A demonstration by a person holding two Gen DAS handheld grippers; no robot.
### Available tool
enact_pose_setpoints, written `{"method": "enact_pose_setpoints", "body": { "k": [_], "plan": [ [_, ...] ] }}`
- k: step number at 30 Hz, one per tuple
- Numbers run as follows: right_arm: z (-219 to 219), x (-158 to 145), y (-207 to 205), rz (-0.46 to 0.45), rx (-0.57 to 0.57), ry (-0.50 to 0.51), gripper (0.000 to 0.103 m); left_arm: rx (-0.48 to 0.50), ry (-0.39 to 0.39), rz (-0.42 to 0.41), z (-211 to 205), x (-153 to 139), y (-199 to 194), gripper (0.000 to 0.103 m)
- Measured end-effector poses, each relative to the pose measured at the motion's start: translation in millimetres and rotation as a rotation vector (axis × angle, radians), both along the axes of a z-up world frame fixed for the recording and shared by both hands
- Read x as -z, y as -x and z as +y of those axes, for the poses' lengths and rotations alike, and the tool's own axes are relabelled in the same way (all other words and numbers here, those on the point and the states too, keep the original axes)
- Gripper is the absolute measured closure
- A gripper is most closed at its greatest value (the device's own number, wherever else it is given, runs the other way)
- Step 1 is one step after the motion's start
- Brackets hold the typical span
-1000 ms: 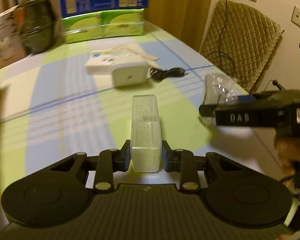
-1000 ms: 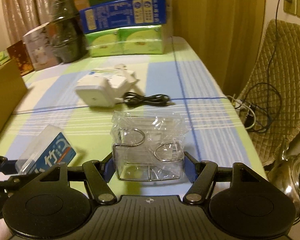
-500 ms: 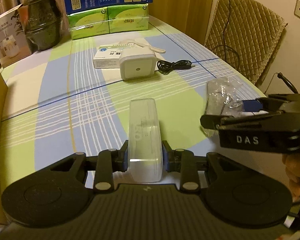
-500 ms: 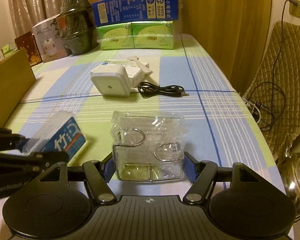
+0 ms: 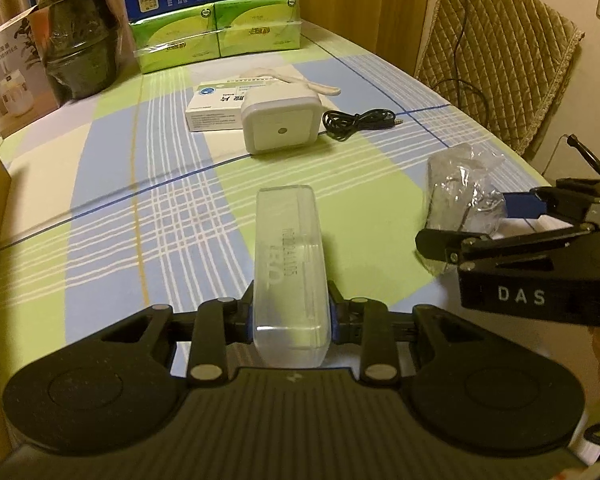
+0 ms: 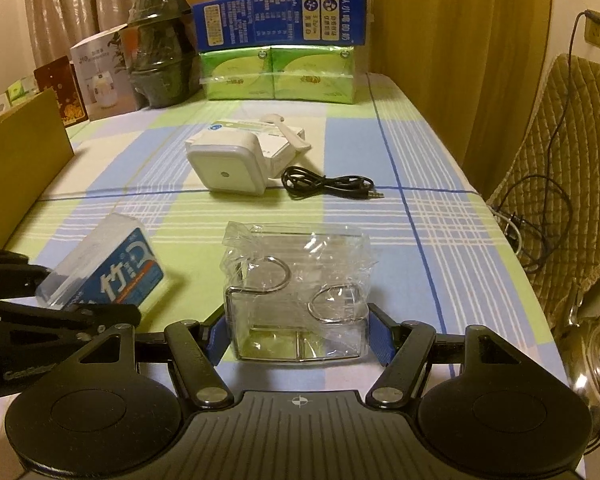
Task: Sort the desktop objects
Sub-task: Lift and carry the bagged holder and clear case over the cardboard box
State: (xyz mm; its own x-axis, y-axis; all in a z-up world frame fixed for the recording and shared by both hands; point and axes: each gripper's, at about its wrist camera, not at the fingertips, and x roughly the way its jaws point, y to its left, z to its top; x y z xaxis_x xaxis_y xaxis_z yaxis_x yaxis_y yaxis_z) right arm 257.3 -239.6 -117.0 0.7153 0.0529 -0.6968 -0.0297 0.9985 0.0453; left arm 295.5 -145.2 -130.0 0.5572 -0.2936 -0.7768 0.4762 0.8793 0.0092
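My left gripper (image 5: 290, 316) is shut on a clear plastic box (image 5: 288, 248), which sticks out forward over the checked tablecloth. In the right wrist view the same box (image 6: 108, 272) shows a blue label at lower left. My right gripper (image 6: 298, 334) is shut on a wire rack wrapped in clear plastic (image 6: 296, 272), its blue pads against both sides. From the left wrist view this wrapped rack (image 5: 460, 192) hangs between the right gripper's black fingers (image 5: 440, 242) at the right.
A white square device (image 5: 280, 128), a medicine box (image 5: 212, 110) and a coiled black cable (image 5: 356, 122) lie mid-table. Green tissue packs (image 5: 216, 36) and a dark wrapped jar (image 5: 80, 40) stand at the back. A cardboard box (image 6: 20, 160) is at left, a quilted chair (image 5: 496, 48) at right.
Both grips are unchanged. The left wrist view has steadied from a blurred tilt, and the left gripper with its box has edged slightly further into the right wrist view.
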Motion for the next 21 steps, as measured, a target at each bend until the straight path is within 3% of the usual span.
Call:
{"method": "enact_pose_setpoints", "body": {
  "k": [10,21],
  "plan": [
    [28.1,-5.5,28.1,-0.017,-0.066,-0.012,0.038,-0.067,0.040,0.016,28.3,-21.7,33.8,0.077],
    [32.9,-43.4,93.3,-0.011,-0.004,-0.058,0.038,-0.087,0.068,-0.012,55.7,-61.4,85.1,0.077]
  ]
}}
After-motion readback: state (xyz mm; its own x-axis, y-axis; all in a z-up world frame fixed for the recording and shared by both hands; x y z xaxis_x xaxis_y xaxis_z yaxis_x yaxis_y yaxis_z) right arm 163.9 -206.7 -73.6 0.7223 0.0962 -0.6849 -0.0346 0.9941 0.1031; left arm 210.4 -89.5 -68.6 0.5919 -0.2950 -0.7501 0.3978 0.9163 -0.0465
